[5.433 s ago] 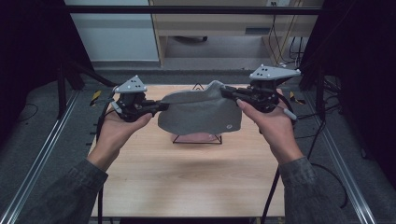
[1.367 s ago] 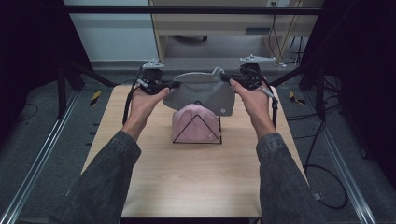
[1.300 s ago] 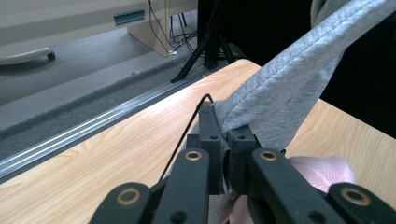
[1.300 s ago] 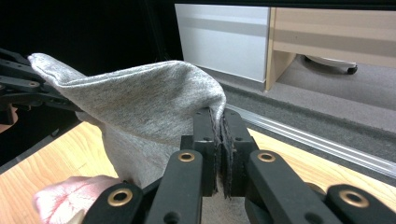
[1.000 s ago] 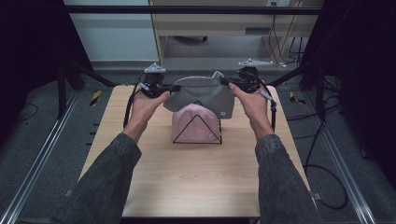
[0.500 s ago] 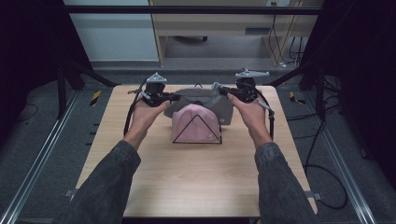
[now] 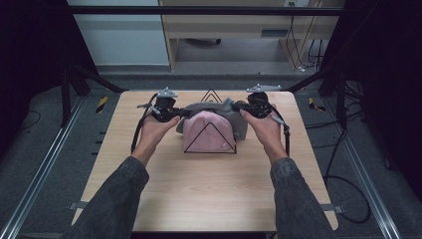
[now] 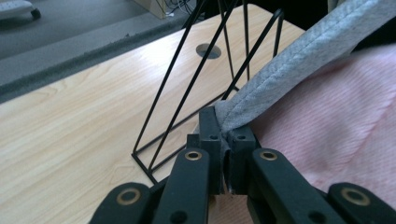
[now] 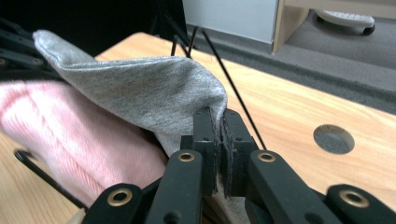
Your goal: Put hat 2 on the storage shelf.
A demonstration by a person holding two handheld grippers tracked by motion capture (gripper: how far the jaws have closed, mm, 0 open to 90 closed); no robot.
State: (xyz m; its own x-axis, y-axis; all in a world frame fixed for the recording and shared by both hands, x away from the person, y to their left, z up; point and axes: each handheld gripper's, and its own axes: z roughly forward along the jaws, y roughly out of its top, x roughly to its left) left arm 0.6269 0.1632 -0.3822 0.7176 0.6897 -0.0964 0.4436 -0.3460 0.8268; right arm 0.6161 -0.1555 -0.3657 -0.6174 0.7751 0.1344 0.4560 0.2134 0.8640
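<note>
A black wire rack (image 7: 210,136) with triangular ends stands at the middle of the wooden table (image 7: 209,189). A pink cloth (image 7: 208,130) hangs over it. Behind and partly over the pink one lies a grey cloth (image 7: 241,121), stretched between both grippers. My left gripper (image 7: 175,112) is shut on the grey cloth's hemmed edge (image 8: 280,63), beside the rack's wires (image 8: 187,88). My right gripper (image 7: 243,106) is shut on the other end of the grey cloth (image 9: 154,93), with the pink cloth (image 9: 74,135) to its left.
The table has round holes in its top (image 9: 333,138) (image 8: 208,51). Cables trail from both grippers (image 7: 137,134) (image 7: 285,134). Metal rails (image 7: 45,164) run along the floor on both sides, and a shelf unit (image 7: 224,25) stands beyond the table's far edge.
Both grippers have carried the grey cloth from the near side, over the rack, down toward the table behind the pink cloth. The grey cloth now drapes lower over the rack's far side.
</note>
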